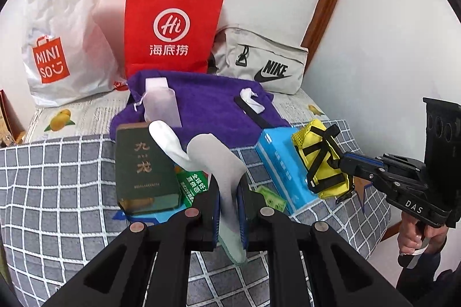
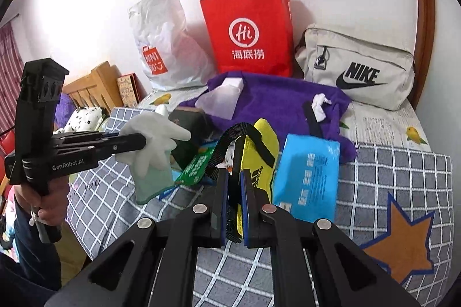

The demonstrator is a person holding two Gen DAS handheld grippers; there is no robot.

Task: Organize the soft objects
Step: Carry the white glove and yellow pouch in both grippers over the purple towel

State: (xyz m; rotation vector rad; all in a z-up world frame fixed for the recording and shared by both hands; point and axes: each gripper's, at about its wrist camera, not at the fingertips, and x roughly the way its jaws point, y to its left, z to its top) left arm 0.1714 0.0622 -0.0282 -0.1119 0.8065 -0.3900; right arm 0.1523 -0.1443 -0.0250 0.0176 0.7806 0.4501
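Glove [image 1: 214,163], white with a pale green cuff, is pinched between the closed jaws of the left gripper [image 1: 229,209], held up above the grid-pattern blanket [image 1: 57,177]; the fingers of the glove stick up past the pads, and the cuff hangs below them. Left to right on the bed: white Miniso bag [image 1: 62,33] at the back, dark green book [image 1: 142,166] near the glove, green packet [image 1: 192,187] beside it, red paper bag [image 1: 173,24] against the wall, purple towel [image 1: 207,108] spread in front of it (small clear pouch [image 1: 161,102] lying on it), blue tissue pack [image 1: 283,166], grey Nike bag [image 1: 259,62] behind. Far right, the right gripper [image 2: 234,209] is clamped shut on a yellow shin guard [image 2: 259,160] with black straps, lifted clear of the blanket, just beside the blue tissue pack in the right wrist view. A hand [image 1: 417,238] grips that tool's handle.
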